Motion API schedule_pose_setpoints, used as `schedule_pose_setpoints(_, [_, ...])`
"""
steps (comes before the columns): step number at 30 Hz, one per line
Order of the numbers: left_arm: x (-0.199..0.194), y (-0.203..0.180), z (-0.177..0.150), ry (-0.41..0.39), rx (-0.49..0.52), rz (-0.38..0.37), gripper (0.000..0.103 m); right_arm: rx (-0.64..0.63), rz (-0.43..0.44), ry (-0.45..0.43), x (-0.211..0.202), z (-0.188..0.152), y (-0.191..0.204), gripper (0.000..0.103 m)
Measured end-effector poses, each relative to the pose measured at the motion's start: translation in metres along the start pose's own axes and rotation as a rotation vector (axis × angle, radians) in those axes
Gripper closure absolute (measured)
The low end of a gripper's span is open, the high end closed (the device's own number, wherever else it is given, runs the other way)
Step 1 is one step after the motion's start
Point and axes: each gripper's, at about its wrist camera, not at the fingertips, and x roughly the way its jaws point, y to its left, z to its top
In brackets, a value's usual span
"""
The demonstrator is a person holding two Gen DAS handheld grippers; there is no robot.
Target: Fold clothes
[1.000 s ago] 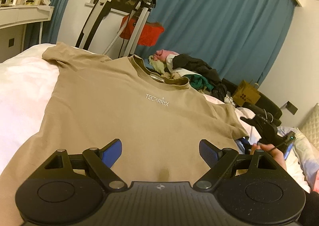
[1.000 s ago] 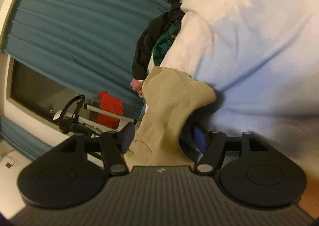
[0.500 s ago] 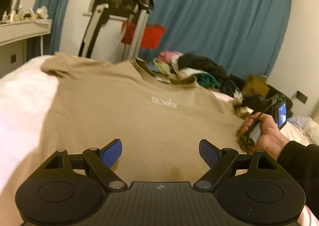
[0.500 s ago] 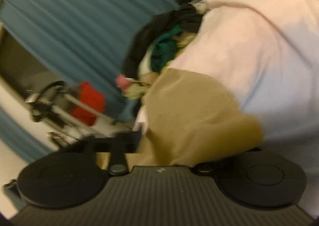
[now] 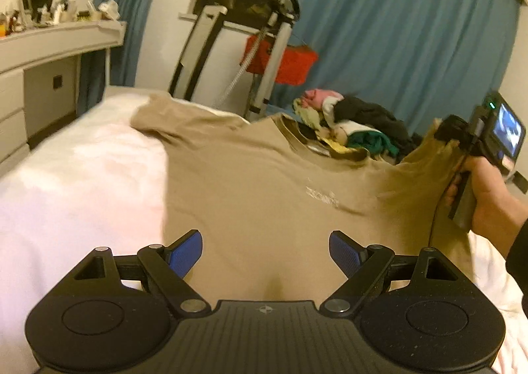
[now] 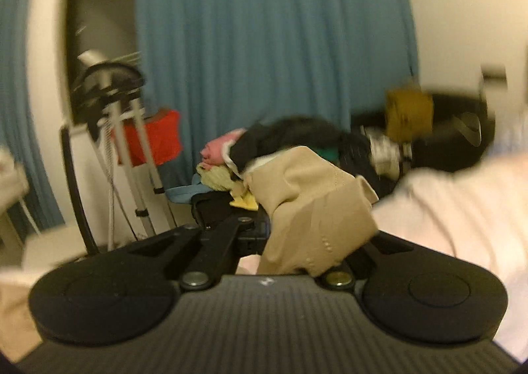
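Shirt: a tan T-shirt (image 5: 250,182) lay chest-up on the white bed (image 5: 82,176), collar toward 12 o'clock.
Change: a second earlier the sleeve at 3 o'clock rested flat; now it was raised off the bed.
Right tool: the right tool (image 6: 283,235) was clenched on that sleeve (image 6: 313,209), the cloth bunched over its fingers; the left view showed it at 3 o'clock (image 5: 462,143), held in a hand (image 5: 488,202).
Left tool: the left tool (image 5: 265,253) hung released over the hem at 6 o'clock, blue pads (image 5: 184,253) spread wide, touching nothing.
Meaning: the first side fold appeared to have begun.
Edges: the far sleeve (image 5: 158,116) lay near the bed's edge at 10 o'clock.
Open room: bare bedding lay at 9 o'clock; a clothes pile (image 5: 349,123) crowded the collar at 1 o'clock.
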Motion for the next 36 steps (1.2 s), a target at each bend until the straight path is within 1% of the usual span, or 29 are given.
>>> schedule_pose_setpoints(2, [-0.004, 0.013, 0.006, -0.008, -0.029, 0.04, 0.017, -0.136, -0.014, -0.021, -0.007, -0.002, 0.046, 0.098])
schedule_pose_setpoints(5, [-0.005, 0.042, 0.01, 0.002, -0.112, 0.103, 0.016, -0.281, -0.003, -0.019, -0.01, -0.026, 0.109, 0.098])
schedule_pose_setpoints(8, [0.0, 0.068, 0.009, 0.029, -0.19, 0.143, 0.016, -0.399, 0.024, 0.024, -0.003, -0.063, 0.168, 0.098])
schedule_pose_setpoints(10, [0.006, 0.08, 0.01, 0.046, -0.213, 0.148, 0.016, -0.462, 0.047, 0.066, 0.005, -0.087, 0.2, 0.097])
schedule_pose_setpoints(12, [0.01, 0.084, 0.01, 0.038, -0.207, 0.153, 0.016, -0.481, 0.071, 0.126, 0.012, -0.107, 0.215, 0.097])
schedule_pose_setpoints(14, [0.015, 0.083, 0.009, 0.039, -0.186, 0.176, 0.016, -0.465, 0.097, 0.18, 0.018, -0.119, 0.218, 0.096])
schedule_pose_setpoints(15, [0.019, 0.082, 0.008, 0.046, -0.177, 0.168, 0.016, -0.458, 0.111, 0.207, 0.02, -0.124, 0.219, 0.095])
schedule_pose_setpoints(16, [0.022, 0.08, 0.007, 0.05, -0.168, 0.169, 0.016, -0.447, 0.125, 0.223, 0.021, -0.126, 0.217, 0.091])
schedule_pose_setpoints(17, [0.025, 0.078, 0.006, 0.052, -0.159, 0.173, 0.016, -0.415, 0.15, 0.227, 0.019, -0.122, 0.212, 0.077])
schedule_pose_setpoints(18, [0.027, 0.075, 0.005, 0.055, -0.15, 0.178, 0.016, -0.372, 0.18, 0.227, 0.015, -0.117, 0.207, 0.048])
schedule_pose_setpoints(19, [0.029, 0.071, 0.003, 0.056, -0.145, 0.18, 0.016, -0.317, 0.218, 0.231, 0.01, -0.111, 0.199, 0.029])
schedule_pose_setpoints(20, [0.03, 0.069, 0.002, 0.057, -0.143, 0.178, 0.016, -0.259, 0.259, 0.232, 0.004, -0.103, 0.191, 0.008])
schedule_pose_setpoints(23, [0.026, 0.063, 0.0, 0.05, -0.12, 0.179, 0.016, -0.169, 0.321, 0.211, -0.026, -0.08, 0.17, 0.008])
schedule_pose_setpoints(25, [0.023, 0.06, -0.001, 0.046, -0.107, 0.179, 0.016, -0.119, 0.338, 0.199, -0.05, -0.066, 0.154, 0.008])
schedule_pose_setpoints(28, [0.014, 0.05, -0.003, 0.052, -0.097, 0.152, 0.016, -0.027, 0.365, 0.188, -0.092, -0.049, 0.118, 0.008])
schedule_pose_setpoints(29, [0.011, 0.046, -0.004, 0.055, -0.094, 0.136, 0.016, 0.003, 0.371, 0.198, -0.107, -0.045, 0.103, 0.008])
schedule_pose_setpoints(31, [0.003, 0.038, -0.007, 0.06, -0.086, 0.104, 0.016, 0.049, 0.362, 0.227, -0.137, -0.043, 0.075, 0.008])
schedule_pose_setpoints(33, [-0.007, 0.029, -0.011, 0.063, -0.076, 0.067, 0.016, 0.046, 0.36, 0.261, -0.172, -0.047, 0.051, 0.008])
schedule_pose_setpoints(35, [-0.013, 0.016, -0.016, 0.066, -0.055, 0.044, 0.016, 0.031, 0.357, 0.266, -0.207, -0.054, 0.029, 0.008])
schedule_pose_setpoints(36, [-0.015, 0.009, -0.019, 0.071, -0.044, 0.034, 0.016, 0.044, 0.359, 0.26, -0.225, -0.058, 0.015, 0.008])
